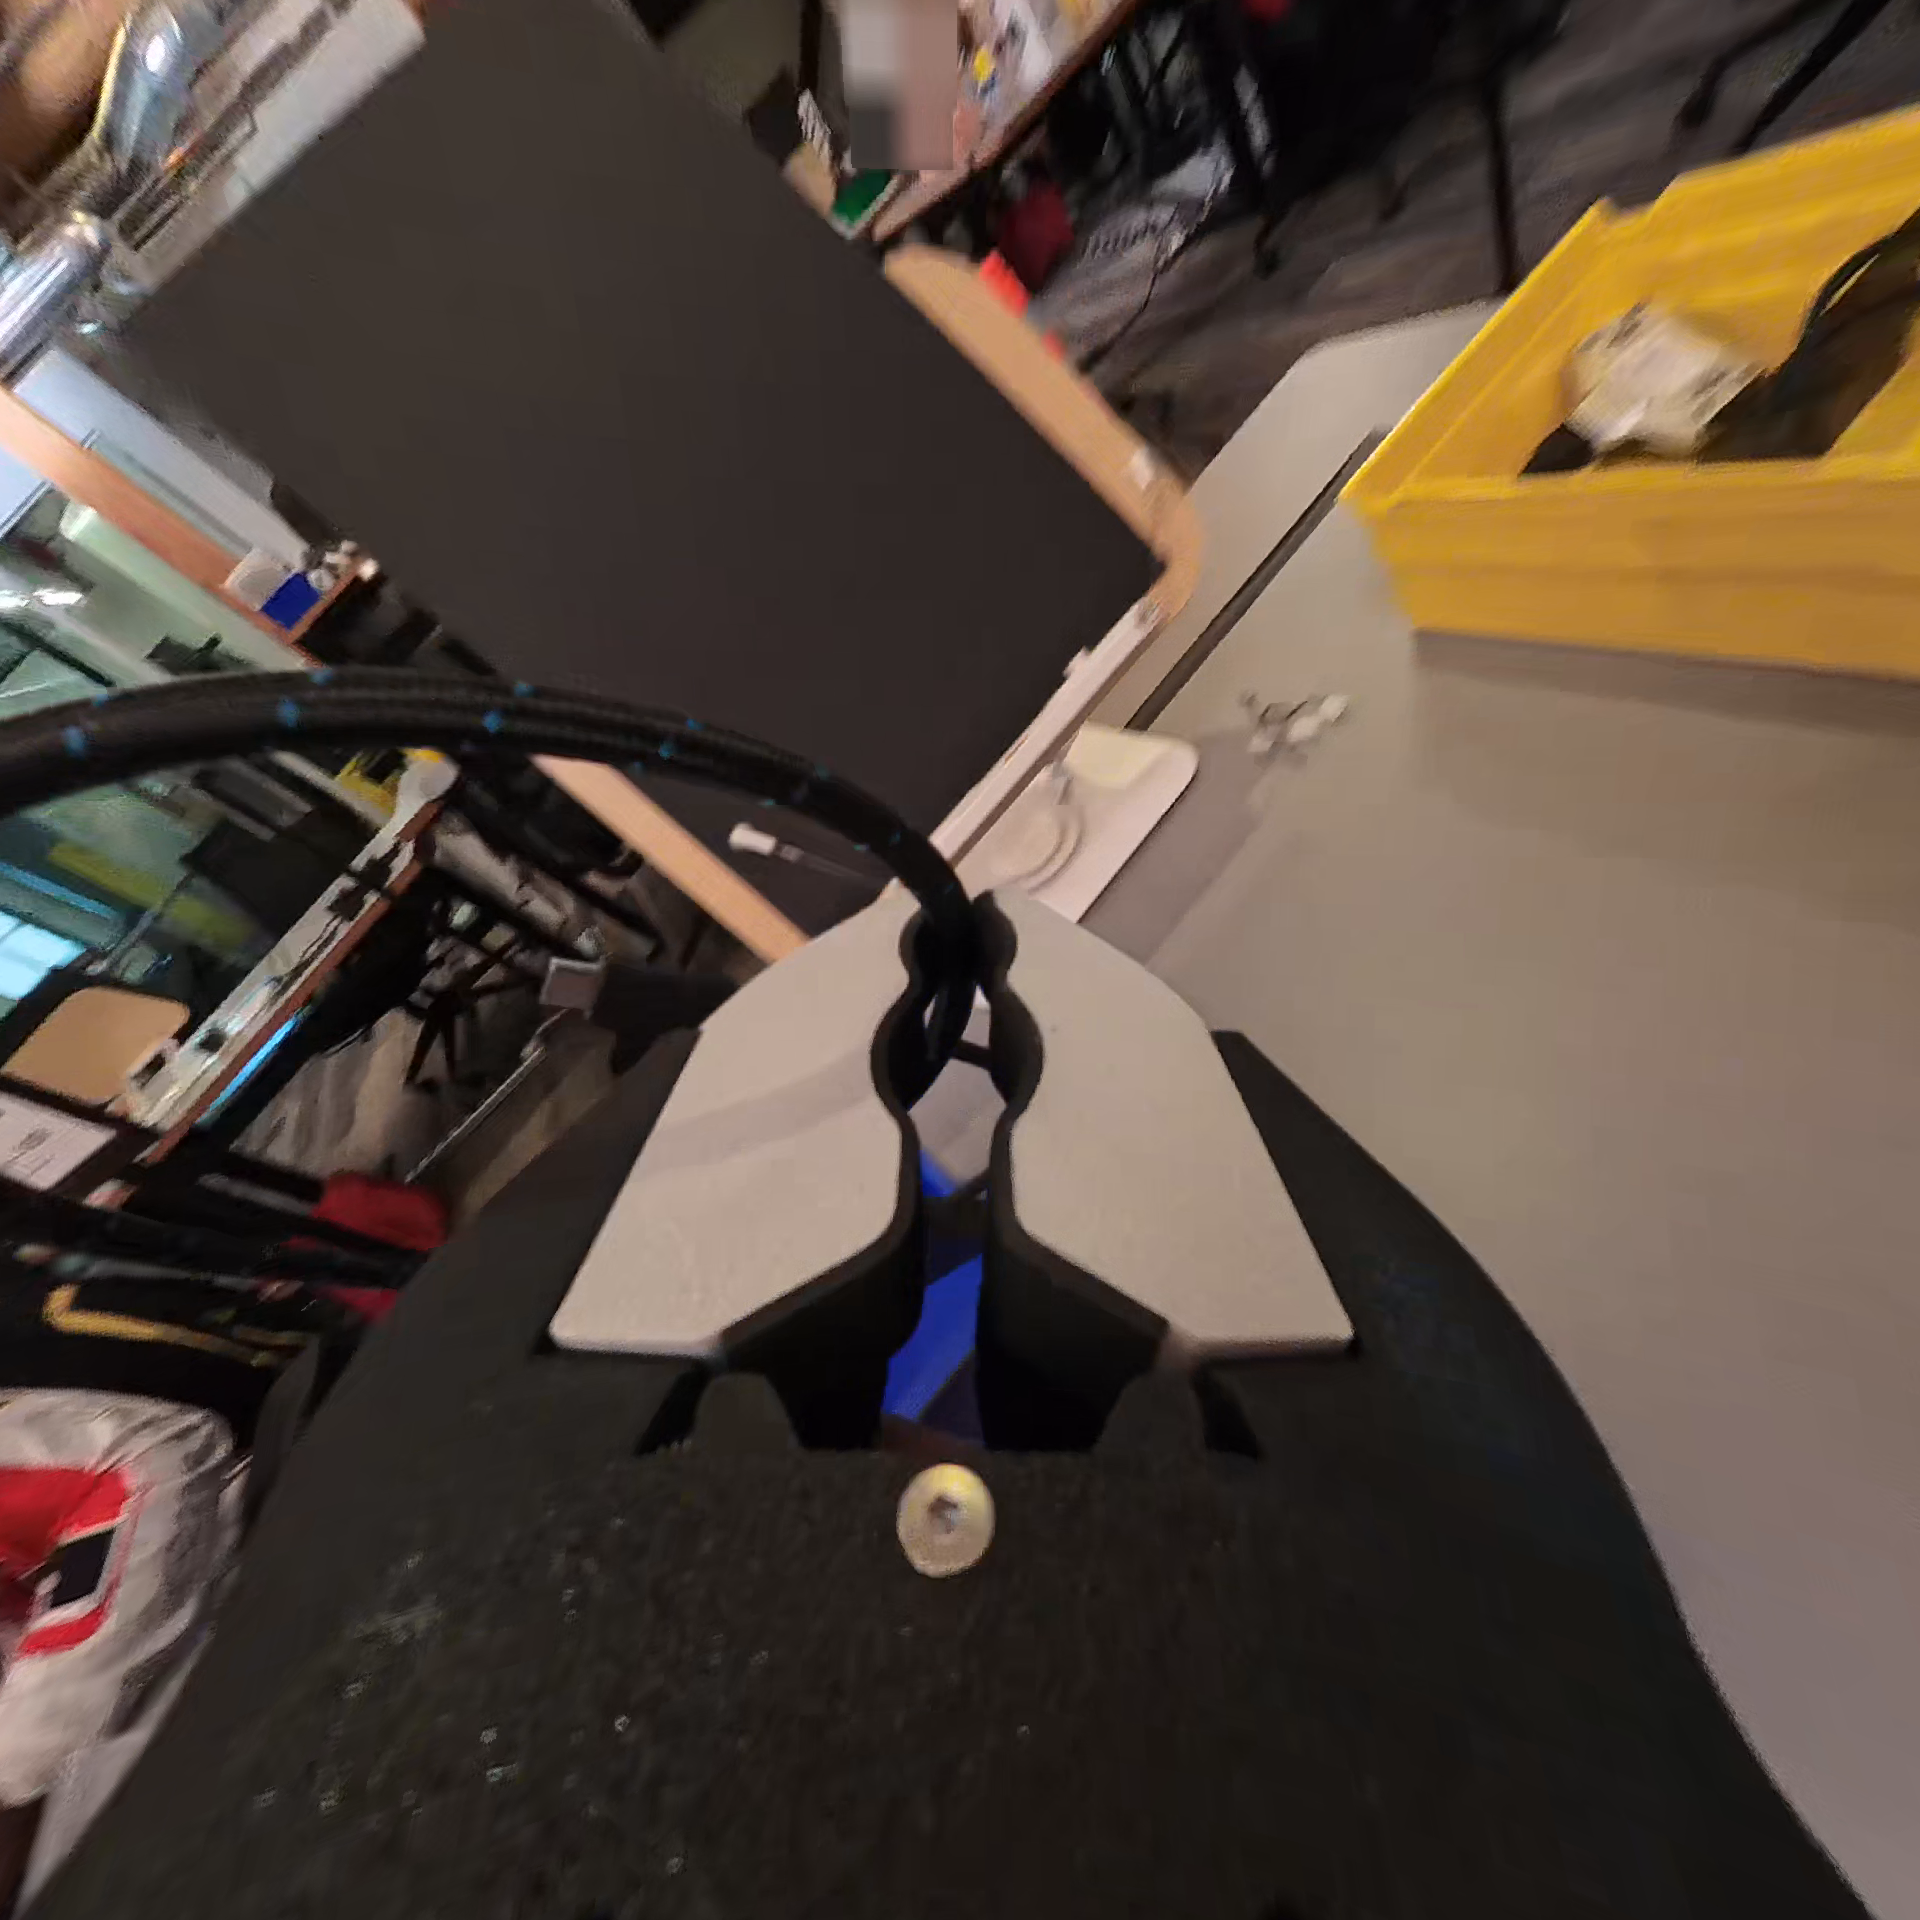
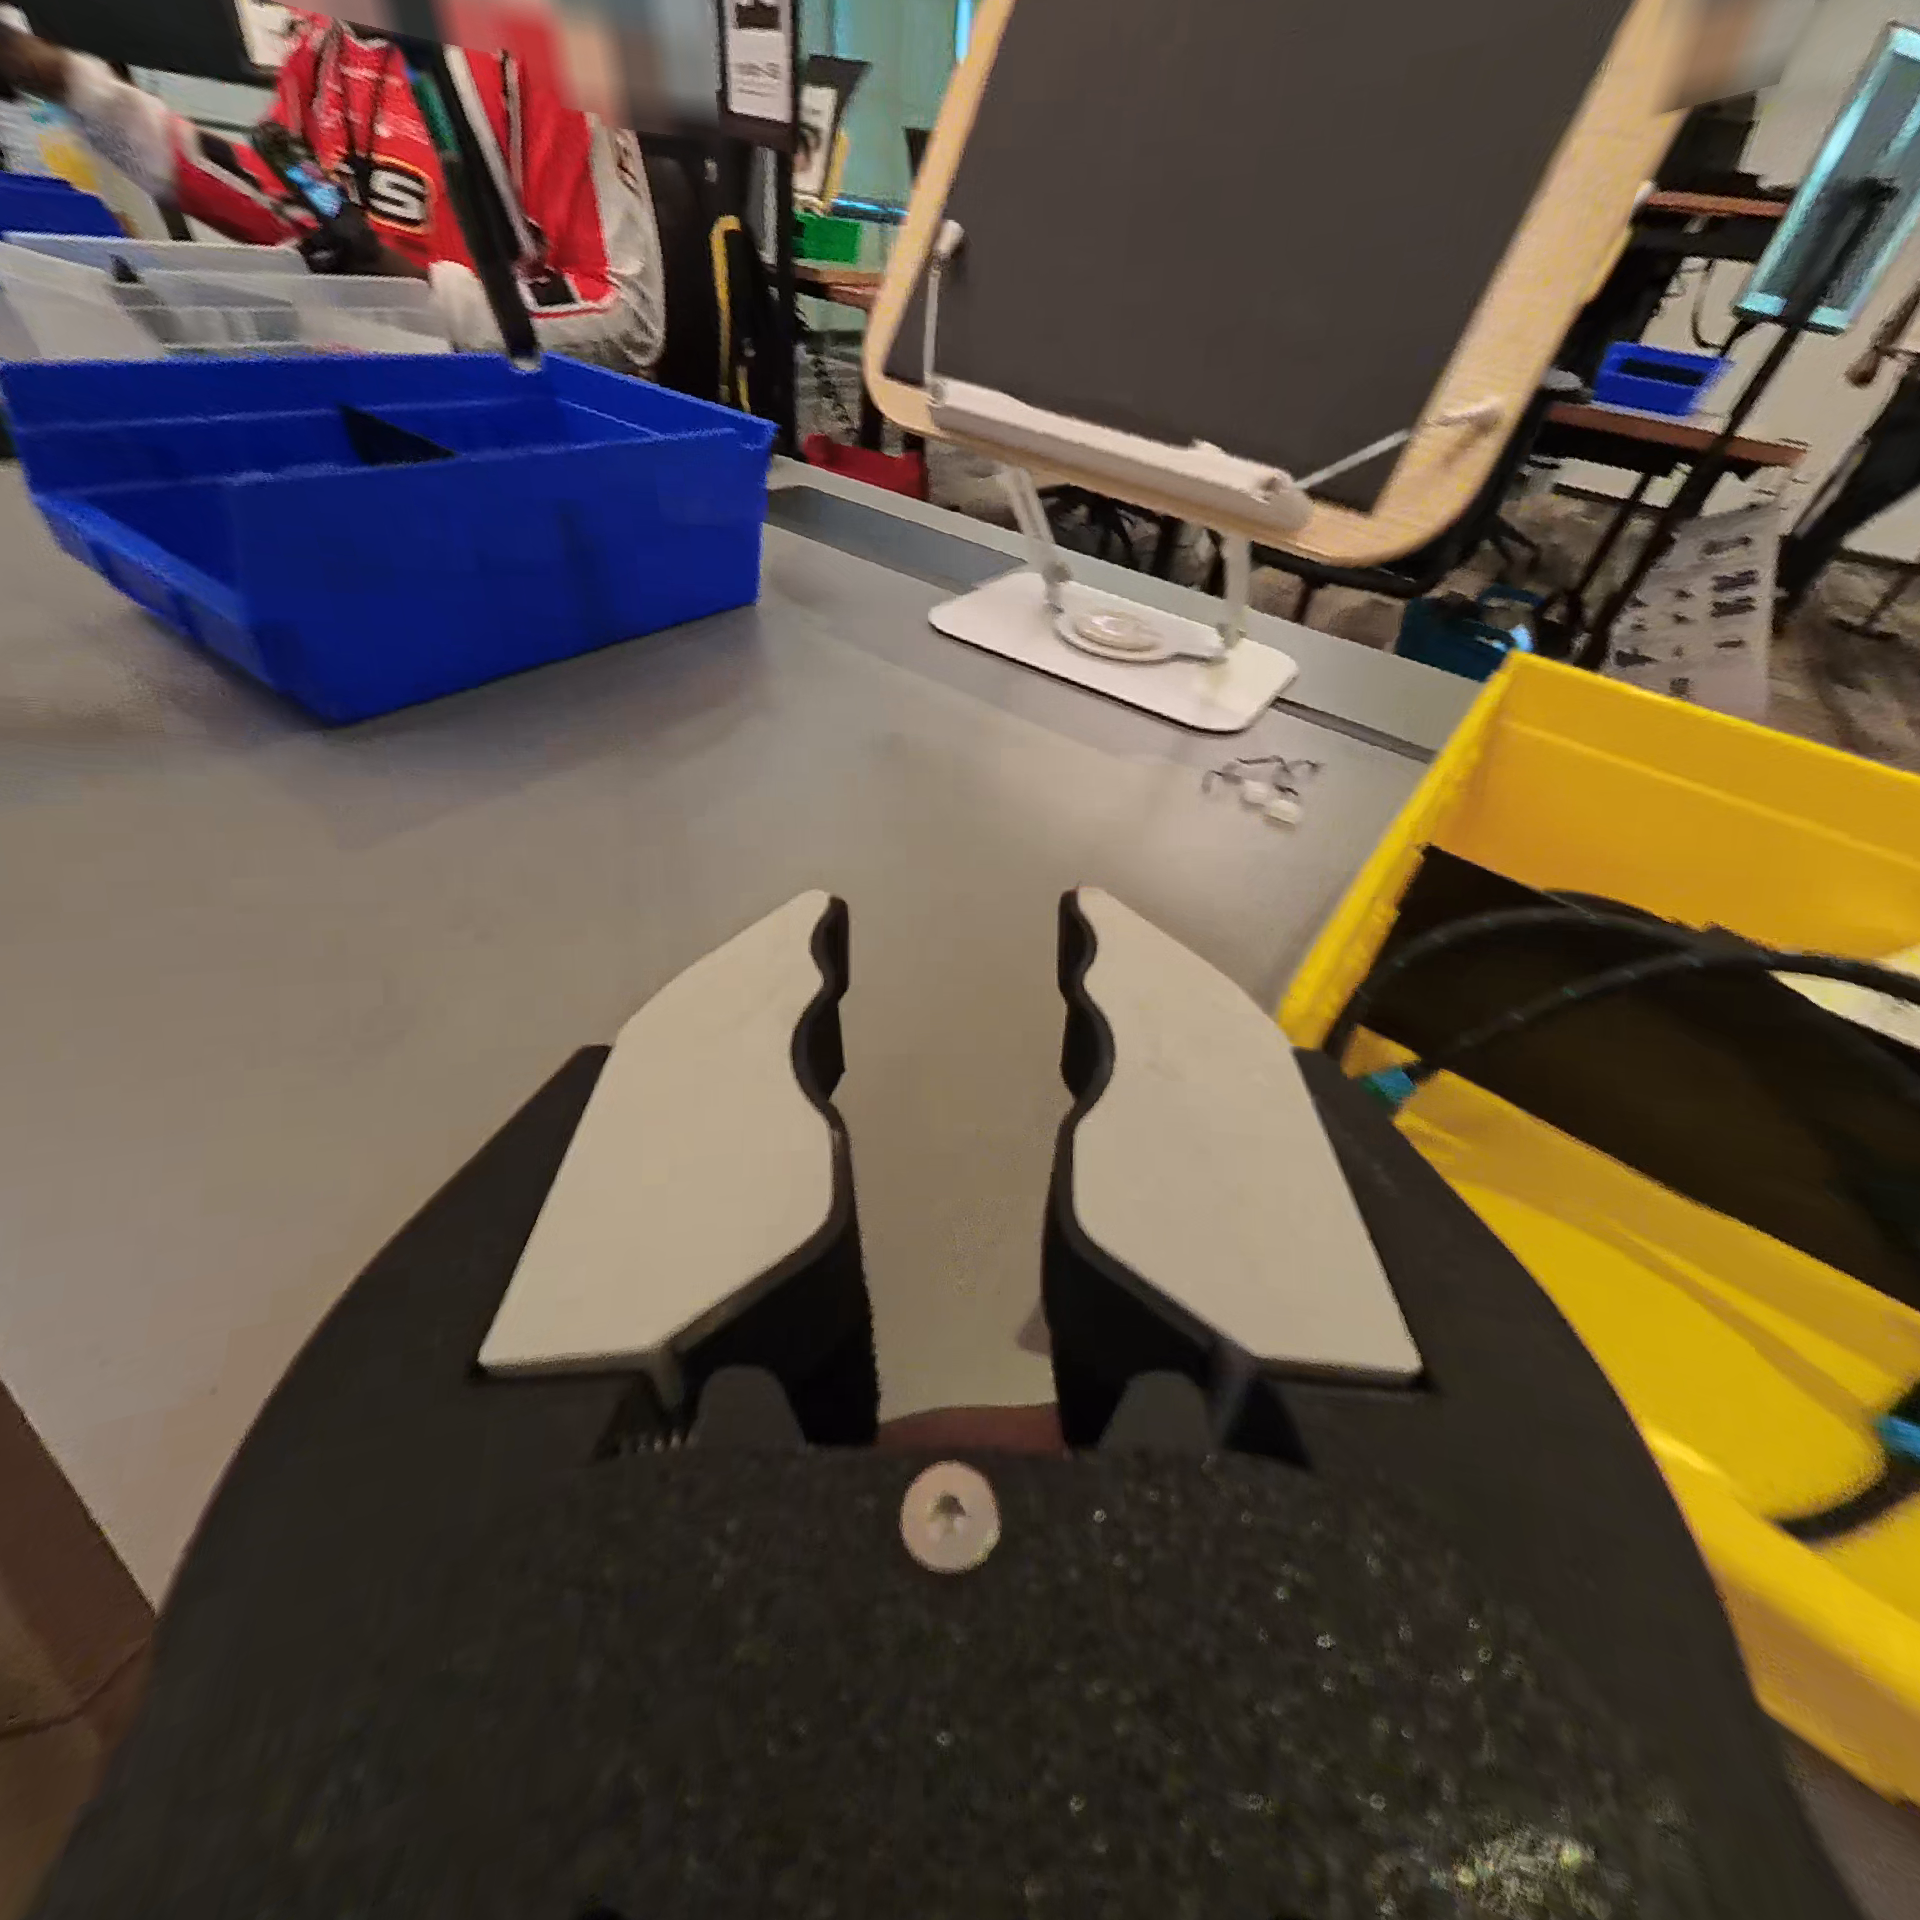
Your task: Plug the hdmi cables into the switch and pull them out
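My left gripper [image 1: 954, 935] is shut on a black braided HDMI cable with blue flecks [image 1: 499, 717]. The cable arcs up and off to the left edge of the left wrist view; its plug is hidden between the fingers. My right gripper [image 2: 951, 925] is open and empty, held low over the grey table [image 2: 520, 883]. More black cables with teal plugs [image 2: 1558, 997] lie in the yellow bin [image 2: 1621, 790] just to its right. I cannot make out the switch in either view.
A blue bin [image 2: 416, 520] stands at the table's far left. A dark screen with a wooden frame [image 2: 1247, 239] on a white stand [image 2: 1122, 644] stands at the far edge. A small wire clip [image 2: 1262, 784] lies near it. A person in red stands behind. There is about 30 cm between the tips of the two grippers.
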{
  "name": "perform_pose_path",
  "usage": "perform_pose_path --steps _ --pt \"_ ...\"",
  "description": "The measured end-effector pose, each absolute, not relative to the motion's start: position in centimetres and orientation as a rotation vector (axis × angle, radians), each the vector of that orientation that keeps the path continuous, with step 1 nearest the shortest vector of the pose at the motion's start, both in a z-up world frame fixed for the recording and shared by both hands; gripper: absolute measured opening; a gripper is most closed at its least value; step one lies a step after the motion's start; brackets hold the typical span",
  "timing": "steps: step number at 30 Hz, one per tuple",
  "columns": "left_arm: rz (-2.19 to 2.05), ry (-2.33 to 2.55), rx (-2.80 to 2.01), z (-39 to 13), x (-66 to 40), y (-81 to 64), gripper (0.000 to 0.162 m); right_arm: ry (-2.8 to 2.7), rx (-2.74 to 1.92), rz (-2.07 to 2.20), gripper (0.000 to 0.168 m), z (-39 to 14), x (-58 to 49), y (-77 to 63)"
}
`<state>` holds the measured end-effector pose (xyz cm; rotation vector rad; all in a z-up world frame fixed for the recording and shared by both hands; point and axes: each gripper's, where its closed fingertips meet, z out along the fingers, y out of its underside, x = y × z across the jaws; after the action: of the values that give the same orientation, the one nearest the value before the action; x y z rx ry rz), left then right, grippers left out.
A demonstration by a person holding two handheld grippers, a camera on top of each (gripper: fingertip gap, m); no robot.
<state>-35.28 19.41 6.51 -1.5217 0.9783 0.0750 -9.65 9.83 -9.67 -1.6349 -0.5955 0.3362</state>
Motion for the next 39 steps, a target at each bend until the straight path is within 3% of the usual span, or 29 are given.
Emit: perform_pose_path --steps 7,12,19,24,31,36,39 --pt "-0.220 1.025 -1.419 5.6 -27.6 12.6 0.007 -0.878 -1.483 -0.010 0.038 -9.3 -13.7 10.9" --pt "-0.331 1.069 -1.423 2.4 -23.7 10.2 0.007 -1.073 -1.355 -0.413 0.021 -10.5 -15.4 10.5" --pt "-0.464 1.058 -1.411 1.8 -21.9 9.3 0.006 -1.156 -1.262 -0.498 0.022 -10.7 -17.9 9.3" --pt "-0.496 1.032 -1.424 0.7 -21.0 9.3 0.007 -1.148 -1.292 -0.420 0.028 -10.5 -19.0 9.2" --pt "-0.572 0.999 -1.462 0.1 -20.3 9.8 0.006 -0.902 -1.590 0.254 0.054 -10.4 -20.9 9.5" --pt "-0.629 1.003 -1.435 0.7 -19.4 8.8 0.006 -0.892 -1.672 0.440 0.061 -10.7 -23.3 12.1" --pt "-0.663 1.024 -1.413 1.1 -18.9 7.5 0.006 -0.927 -1.694 0.483 0.055 -11.9 -24.7 13.5"
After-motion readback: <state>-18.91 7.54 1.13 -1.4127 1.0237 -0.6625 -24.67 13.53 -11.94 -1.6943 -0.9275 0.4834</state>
